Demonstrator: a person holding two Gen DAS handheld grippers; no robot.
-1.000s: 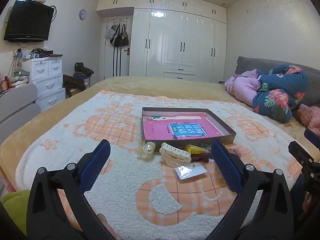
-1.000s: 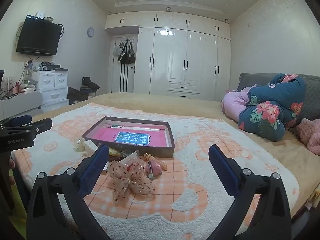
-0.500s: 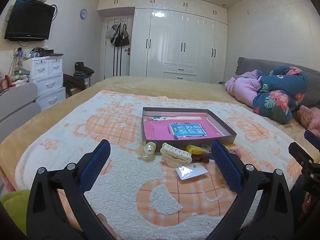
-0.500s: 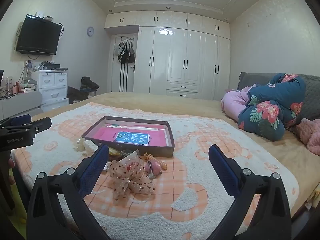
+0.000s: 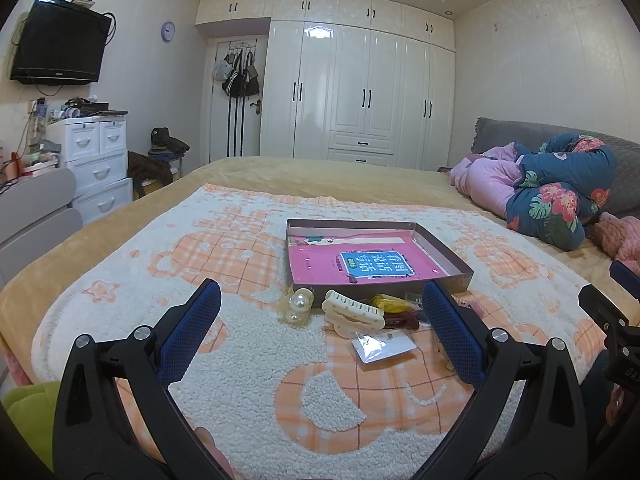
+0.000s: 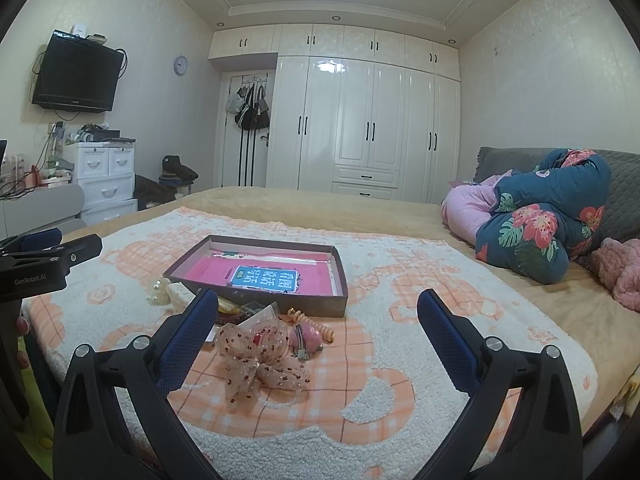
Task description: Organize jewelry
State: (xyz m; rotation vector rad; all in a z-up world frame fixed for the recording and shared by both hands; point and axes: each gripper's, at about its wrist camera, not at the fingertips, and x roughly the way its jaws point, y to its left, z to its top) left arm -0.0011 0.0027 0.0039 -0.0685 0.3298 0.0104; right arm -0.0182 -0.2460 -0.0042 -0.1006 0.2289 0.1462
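A shallow brown box (image 5: 452, 253) (image 6: 280, 307) with a pink and blue book inside lies on the blanket. In front of it sit a pearl clip (image 5: 298, 305), a cream claw clip (image 5: 352, 312), yellow and dark red clips (image 5: 394, 308) and a small clear bag (image 5: 382, 347). In the right wrist view a sheer dotted bow (image 6: 260, 354) and pink spiral hair ties (image 6: 310, 330) lie near the box. My left gripper (image 5: 320, 328) is open and empty, short of the clips. My right gripper (image 6: 316, 328) is open and empty, above the bow.
An orange and white fleece blanket (image 5: 240, 360) covers the bed. A rolled floral quilt and pink bedding (image 6: 536, 220) lie at the right. White drawers (image 5: 96, 160) and a wall TV (image 5: 60, 56) stand at the left. White wardrobes (image 5: 360, 92) fill the back wall.
Both grippers have barely moved; the views have shifted very slightly. Nothing was picked up or released.
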